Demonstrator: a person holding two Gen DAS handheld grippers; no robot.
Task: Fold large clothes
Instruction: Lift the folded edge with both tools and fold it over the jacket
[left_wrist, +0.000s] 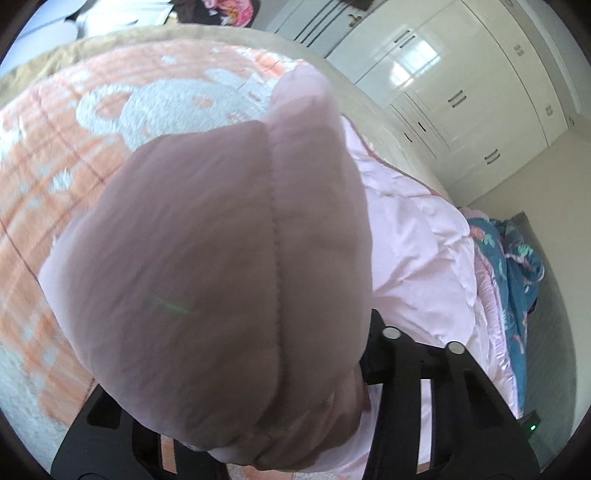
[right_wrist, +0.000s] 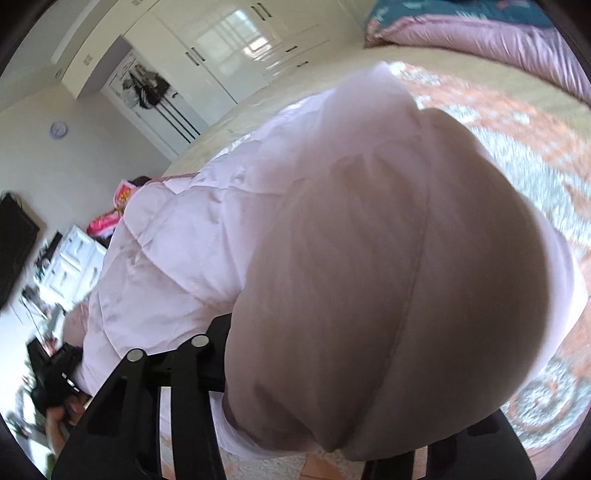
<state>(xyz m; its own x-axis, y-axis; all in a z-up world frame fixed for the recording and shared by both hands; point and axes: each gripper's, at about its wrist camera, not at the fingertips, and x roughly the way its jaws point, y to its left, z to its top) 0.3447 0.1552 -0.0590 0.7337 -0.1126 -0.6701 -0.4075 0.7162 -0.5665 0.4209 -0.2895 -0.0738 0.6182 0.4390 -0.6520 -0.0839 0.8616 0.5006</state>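
Bed (left_wrist: 55, 229) under orange-and-white blanket, white wardrobes (left_wrist: 461, 92) beyond; each claw clamped on pink padded jacket (left_wrist: 221, 258).

One pink padded jacket (left_wrist: 229, 258) fills both views. One orange-and-white blanket (left_wrist: 55, 192) lies under it, on one bed (left_wrist: 354, 77). One blue patterned quilt (left_wrist: 517, 258) is bunched at the bed's far edge. Two tongs: the left tongs (left_wrist: 280, 424) and the right tongs (right_wrist: 295, 417), one per view, each mostly covered by jacket fabric. One white wardrobe (left_wrist: 461, 85) with several doors stands along the wall; the door count cannot be told.
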